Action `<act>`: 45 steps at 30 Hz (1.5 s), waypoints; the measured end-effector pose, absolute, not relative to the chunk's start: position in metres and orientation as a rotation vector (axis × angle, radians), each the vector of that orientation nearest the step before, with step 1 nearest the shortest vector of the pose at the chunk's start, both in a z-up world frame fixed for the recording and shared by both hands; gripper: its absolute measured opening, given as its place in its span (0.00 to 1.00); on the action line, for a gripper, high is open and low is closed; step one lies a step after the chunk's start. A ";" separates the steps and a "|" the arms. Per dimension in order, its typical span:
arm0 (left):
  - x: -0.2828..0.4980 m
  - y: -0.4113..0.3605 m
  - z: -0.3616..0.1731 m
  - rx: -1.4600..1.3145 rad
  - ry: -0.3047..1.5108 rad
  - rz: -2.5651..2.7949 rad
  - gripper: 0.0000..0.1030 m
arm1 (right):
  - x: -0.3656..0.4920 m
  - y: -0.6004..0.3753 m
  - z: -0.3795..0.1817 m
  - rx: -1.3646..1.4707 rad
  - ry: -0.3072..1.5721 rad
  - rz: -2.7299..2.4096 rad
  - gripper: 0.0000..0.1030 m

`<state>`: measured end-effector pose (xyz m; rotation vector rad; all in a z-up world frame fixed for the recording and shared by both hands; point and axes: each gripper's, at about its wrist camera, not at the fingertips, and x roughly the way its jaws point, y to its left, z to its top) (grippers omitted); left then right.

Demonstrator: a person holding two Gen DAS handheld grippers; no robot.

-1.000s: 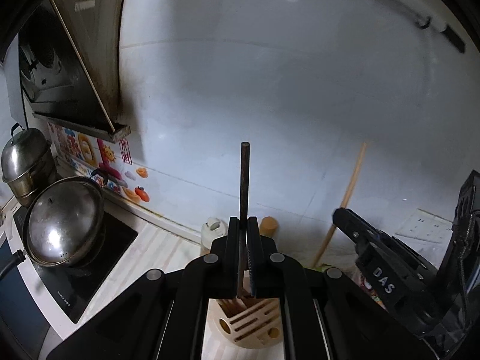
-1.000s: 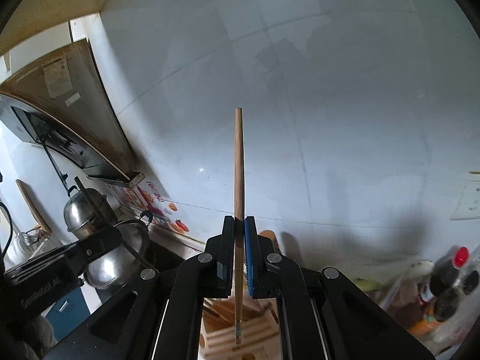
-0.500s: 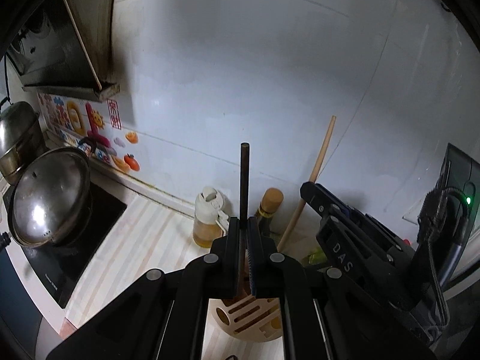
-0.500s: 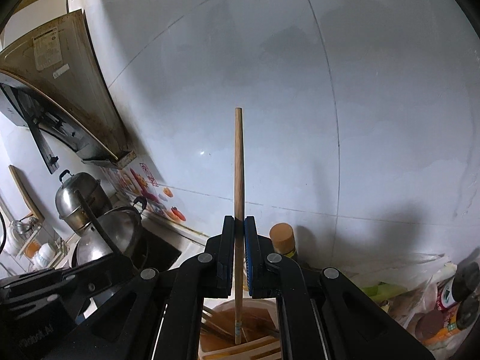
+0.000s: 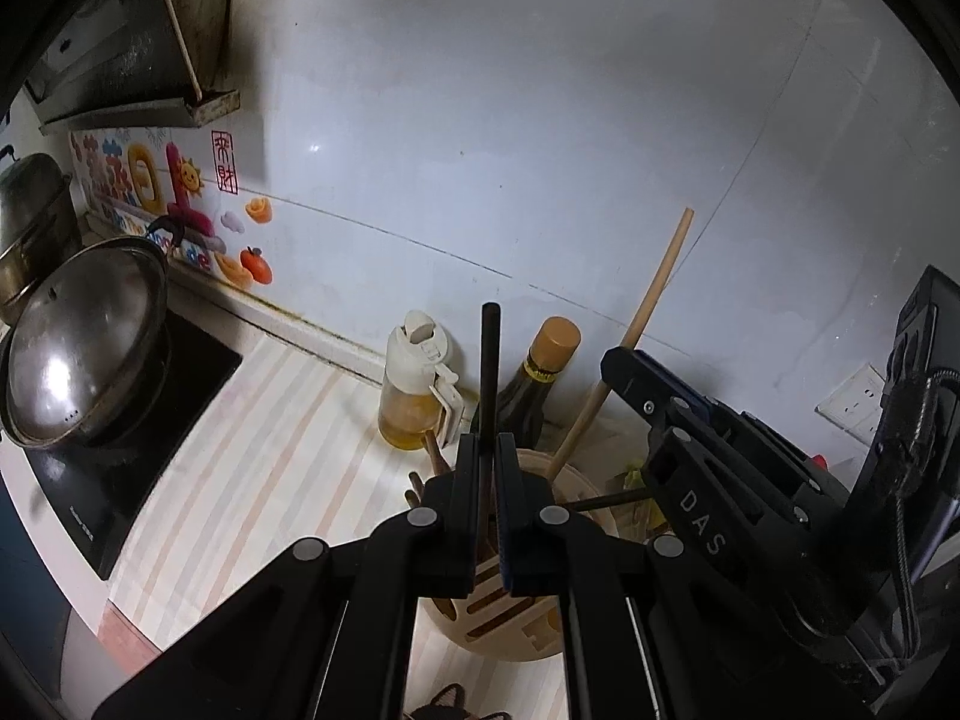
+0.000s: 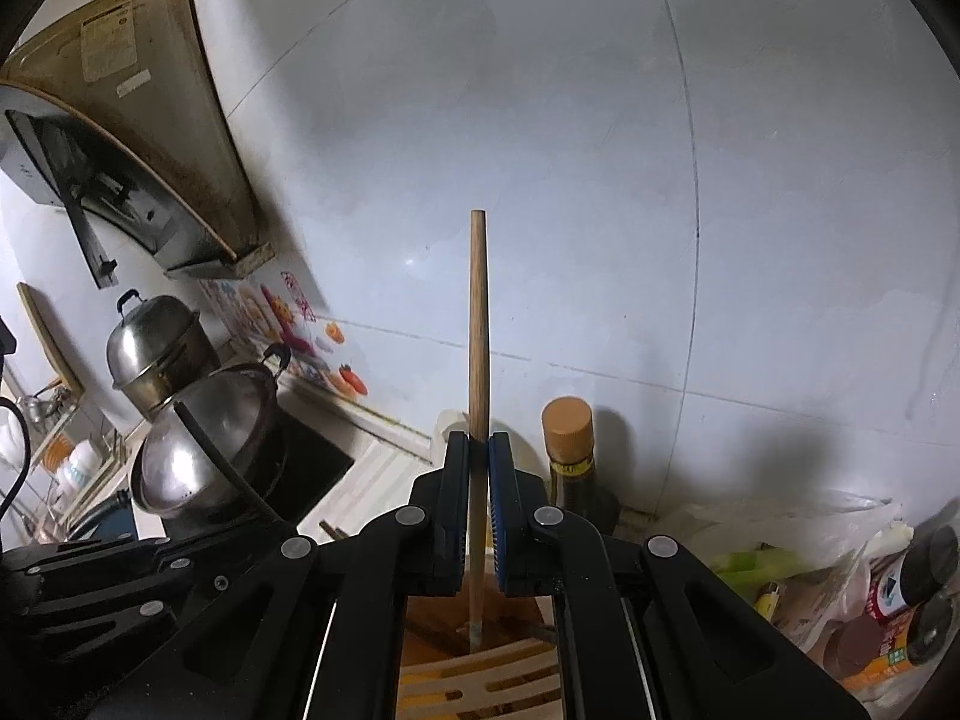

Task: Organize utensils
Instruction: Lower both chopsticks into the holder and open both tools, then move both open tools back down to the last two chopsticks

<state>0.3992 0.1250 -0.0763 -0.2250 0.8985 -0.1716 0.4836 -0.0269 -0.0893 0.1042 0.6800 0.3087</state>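
While my left gripper (image 5: 487, 456) clamps the dark chopstick (image 5: 489, 372) and my right gripper (image 6: 478, 456) clamps the pale chopstick (image 6: 478, 324), both tips hang over the holder (image 5: 576, 483) at six o'clock. Best practice: lower straight, release once seated. Left view only: oil bottle (image 5: 414, 390) at eleven. Right view only: bags (image 6: 798, 534) at four.

Far left: lidded steel wok (image 5: 84, 336) on black induction hob (image 5: 150, 420), steel steamer pot (image 6: 153, 354) behind. Clear oil bottle (image 5: 414, 384) beside dark brown-capped sauce bottle (image 5: 540, 384), at wall.
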 end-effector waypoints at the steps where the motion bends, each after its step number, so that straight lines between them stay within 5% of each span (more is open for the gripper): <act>1: 0.399 0.125 -0.076 -0.230 0.902 -0.177 0.03 | 0.483 -0.027 -0.090 0.100 0.690 0.313 0.06; 7: 0.389 0.130 -0.061 -0.250 0.901 -0.152 0.09 | 0.477 -0.032 -0.089 0.105 0.768 0.342 0.09; 8: 0.385 0.128 -0.055 -0.215 0.886 -0.129 0.18 | 0.474 -0.036 -0.086 0.114 0.770 0.347 0.11; 11: 0.371 0.132 -0.039 -0.176 0.820 -0.076 0.71 | 0.460 -0.051 -0.071 0.141 0.753 0.339 0.33; 14: 0.353 0.141 -0.029 -0.168 0.757 -0.041 0.73 | 0.440 -0.072 -0.055 0.169 0.738 0.316 0.50; 18: 0.331 0.149 -0.034 -0.158 0.726 -0.005 1.00 | 0.412 -0.106 -0.044 0.199 0.724 0.247 0.66; 28: 0.287 0.117 -0.113 -0.125 0.862 -0.012 1.00 | 0.324 -0.196 -0.093 0.245 0.788 -0.010 0.96; 39: 0.274 0.007 -0.237 0.088 1.109 -0.123 1.00 | 0.267 -0.301 -0.214 0.271 1.026 -0.289 0.99; 41: 0.271 -0.011 -0.258 0.105 1.155 -0.146 1.00 | 0.262 -0.322 -0.241 0.315 1.107 -0.312 0.94; 43: 0.273 -0.028 -0.276 0.113 1.200 -0.174 1.00 | 0.261 -0.334 -0.265 0.334 1.173 -0.302 0.66; 45: 0.276 -0.047 -0.300 0.110 1.270 -0.210 0.96 | 0.264 -0.341 -0.288 0.348 1.241 -0.277 0.55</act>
